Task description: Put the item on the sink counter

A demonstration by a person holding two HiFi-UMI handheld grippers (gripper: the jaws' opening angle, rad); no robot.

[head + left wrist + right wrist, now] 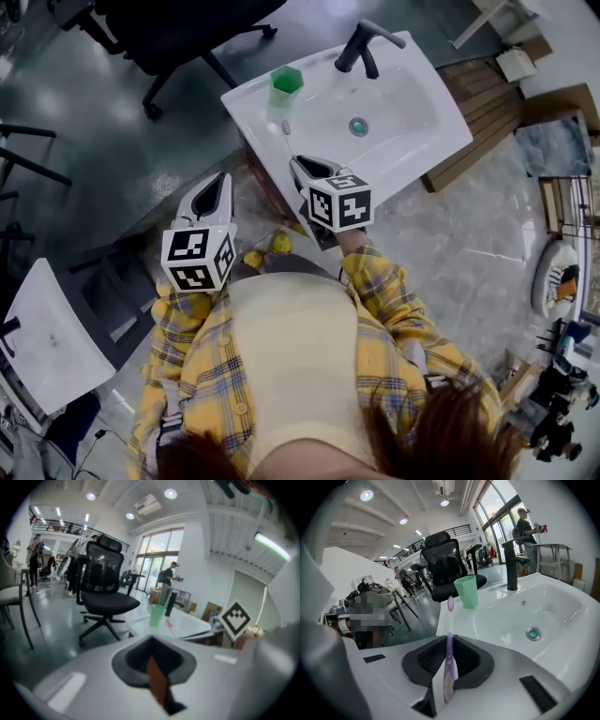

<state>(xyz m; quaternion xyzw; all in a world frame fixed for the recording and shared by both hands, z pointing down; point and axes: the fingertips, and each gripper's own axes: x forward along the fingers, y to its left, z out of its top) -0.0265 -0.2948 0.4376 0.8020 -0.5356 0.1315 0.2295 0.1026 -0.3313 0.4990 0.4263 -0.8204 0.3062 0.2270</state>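
Right gripper [302,165] is held at the near left edge of the white sink [427,112]. Its jaws are clamped on the handle of a purple toothbrush [449,663]. The brush is carried upright between the black pads [429,657], and its bristle end is pointed forward toward the counter ledge [251,101]. In the head view the toothbrush [287,131] is seen above that ledge, just short of a green cup [287,81]; contact with the counter cannot be judged.

The cup is stood on the ledge left of the basin. A black faucet [361,45] is mounted at the far rim, and a teal drain [358,126] is set in the basin floor.

Left gripper [217,185] is kept off to the left of the sink, well apart from it. Its jaws are drawn together with nothing gripped; only a thin brown sliver is seen in the seam. A black office chair [105,592] is seen beyond it.
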